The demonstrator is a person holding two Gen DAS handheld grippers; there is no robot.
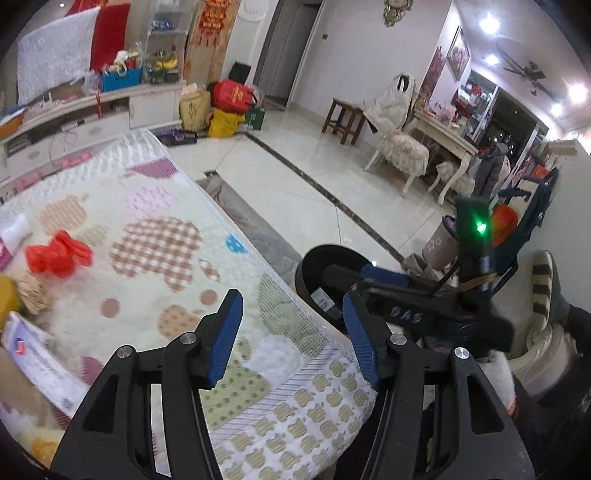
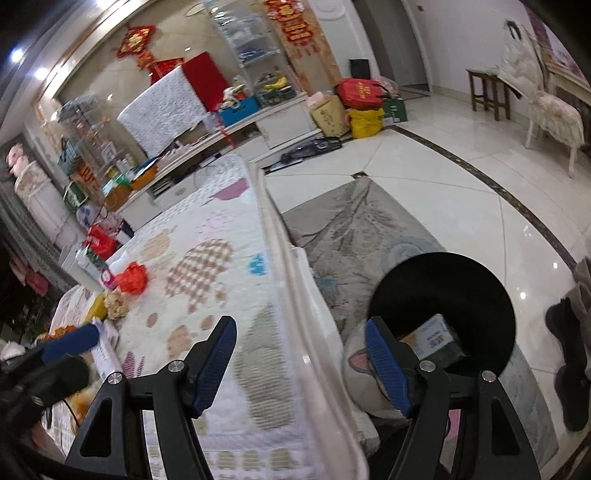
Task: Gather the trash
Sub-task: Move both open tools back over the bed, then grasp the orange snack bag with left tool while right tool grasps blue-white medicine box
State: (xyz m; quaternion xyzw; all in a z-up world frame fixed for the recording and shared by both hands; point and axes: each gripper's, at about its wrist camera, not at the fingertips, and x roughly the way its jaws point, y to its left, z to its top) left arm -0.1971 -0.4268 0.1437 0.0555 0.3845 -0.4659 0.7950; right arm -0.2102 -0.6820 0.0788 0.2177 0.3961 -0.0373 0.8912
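Both tools, left and right, agape (nothing held), red bag well ahead-left on quilt.

white raised letters reading "das" stand on the black body of the right gripper, seen from the left wrist view. the box in the black bin carries blue print too small to read. gold characters on the red bag and the red wall hangings are not legible.
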